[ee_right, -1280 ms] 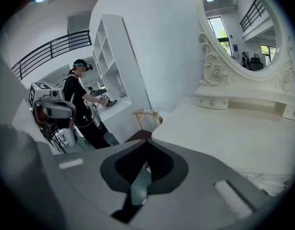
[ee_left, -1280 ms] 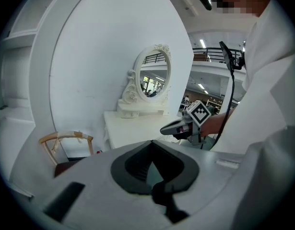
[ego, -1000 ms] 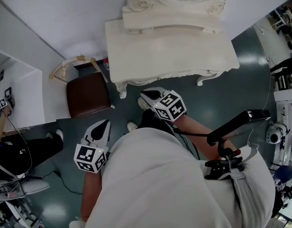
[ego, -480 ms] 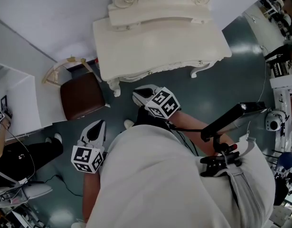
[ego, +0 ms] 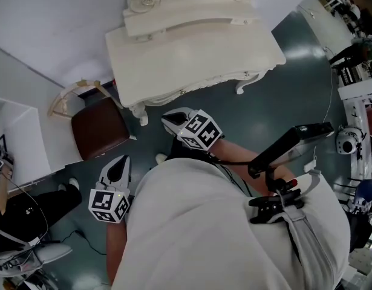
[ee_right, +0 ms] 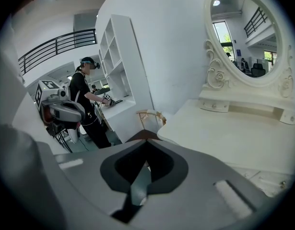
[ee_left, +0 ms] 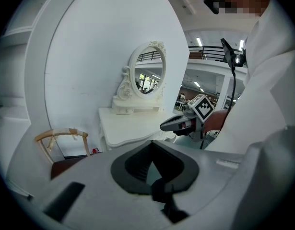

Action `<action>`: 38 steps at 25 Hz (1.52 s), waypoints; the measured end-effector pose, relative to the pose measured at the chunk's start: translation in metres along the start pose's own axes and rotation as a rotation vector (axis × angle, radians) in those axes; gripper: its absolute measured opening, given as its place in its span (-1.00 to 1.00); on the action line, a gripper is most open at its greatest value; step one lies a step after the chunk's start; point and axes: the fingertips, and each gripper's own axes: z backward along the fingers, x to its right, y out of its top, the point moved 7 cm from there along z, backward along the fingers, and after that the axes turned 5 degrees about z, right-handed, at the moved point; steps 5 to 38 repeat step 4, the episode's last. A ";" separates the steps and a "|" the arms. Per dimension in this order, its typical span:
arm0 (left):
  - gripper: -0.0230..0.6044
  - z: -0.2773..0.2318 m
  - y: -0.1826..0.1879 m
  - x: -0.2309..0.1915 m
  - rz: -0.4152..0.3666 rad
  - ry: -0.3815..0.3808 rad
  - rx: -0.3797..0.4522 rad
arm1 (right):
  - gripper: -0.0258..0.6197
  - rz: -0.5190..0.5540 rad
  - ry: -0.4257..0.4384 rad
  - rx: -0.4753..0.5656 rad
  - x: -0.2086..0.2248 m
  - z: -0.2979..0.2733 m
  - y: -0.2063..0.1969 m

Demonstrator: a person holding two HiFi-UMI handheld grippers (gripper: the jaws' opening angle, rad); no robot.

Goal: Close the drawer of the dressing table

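My right claw (ego: 172,117) hangs just short of the desk (ego: 192,53), near the front skirt at 12 o'clock from me. Its jaws are pressed together with nothing between them. My left claw (ego: 119,165) sits low at 8 o'clock, well apart from the desk, and its jaws are also together and empty.

The drawer belongs in that front skirt, but from above the top overhangs it. I cannot tell how far the drawer stands out, or whether it does at all. My right view shows only the desk top, the mirror (ee_right: 243,37) and a sliver of the carved front at 4 o'clock.

What worries me, as a guess:
- A push with closed tips gives a small contact. On a curved, carved front they could skid sideways and scrape the paint.
- If I press off-centre, the drawer may twist on its runners and jam partway.
- The desk stands on slim legs on a smooth floor. A hard shove may move the whole piece toward the wall and rock the mirror, not seat the drawer.
- The chair (ego: 100,128) sits at 10 o'clock beside the desk leg. If I bring my left claw up to help, it could clip the chair back.
- I am reaching half blind, so I may hit the skirt and not the drawer face.
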 end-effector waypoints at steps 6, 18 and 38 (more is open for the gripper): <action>-0.92 -0.001 -0.001 -0.002 0.000 -0.009 -0.003 | -0.93 0.001 -0.005 -0.002 0.000 -0.002 0.001; -0.92 -0.001 -0.001 -0.002 0.000 -0.009 -0.003 | -0.93 0.001 -0.005 -0.002 0.000 -0.002 0.001; -0.92 -0.001 -0.001 -0.002 0.000 -0.009 -0.003 | -0.93 0.001 -0.005 -0.002 0.000 -0.002 0.001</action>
